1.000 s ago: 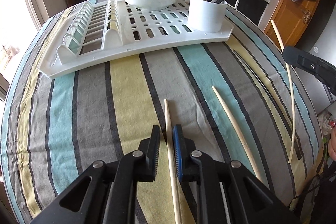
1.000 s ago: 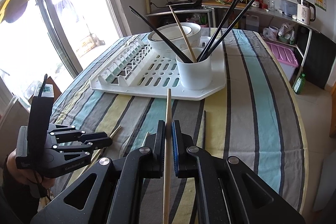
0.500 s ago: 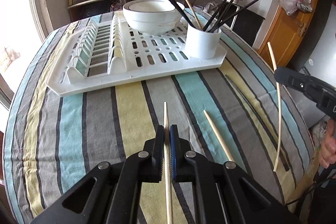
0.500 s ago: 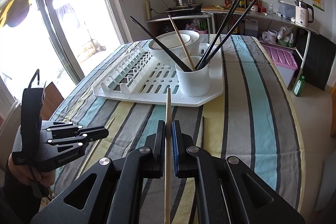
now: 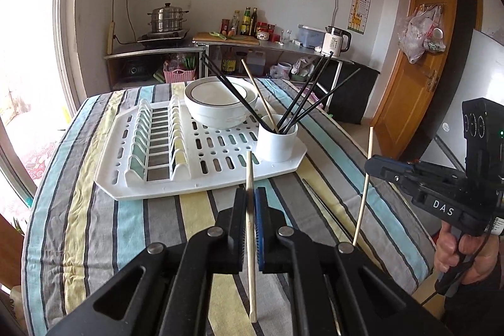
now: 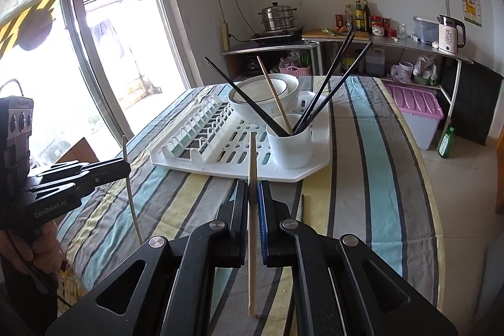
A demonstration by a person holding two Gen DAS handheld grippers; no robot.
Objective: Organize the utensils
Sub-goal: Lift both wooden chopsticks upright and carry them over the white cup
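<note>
My left gripper [image 5: 250,192] is shut on a pale wooden chopstick [image 5: 249,169], held off the striped cloth with its tip aimed at the white cup [image 5: 277,144]. My right gripper [image 6: 252,188] is shut on a second wooden chopstick [image 6: 252,156], also raised and pointing toward the cup [image 6: 291,147]. Several black chopsticks and one wooden one stand in the cup, which sits on the near right corner of the white drying rack [image 5: 163,185]. Each gripper shows in the other's view: the right gripper [image 5: 370,167] at the right, the left gripper [image 6: 126,167] at the left.
A white bowl [image 5: 220,106] sits on the rack behind the cup. One dark chopstick [image 6: 302,207] lies on the cloth in front of the rack's right corner. The table's edge falls away at the right, and a person's hand [image 5: 456,251] grips the right handle.
The left jaws closed on the wooden chopstick and lifted it off the cloth, tilting up toward the rack. The right gripper rose slightly with its chopstick.
</note>
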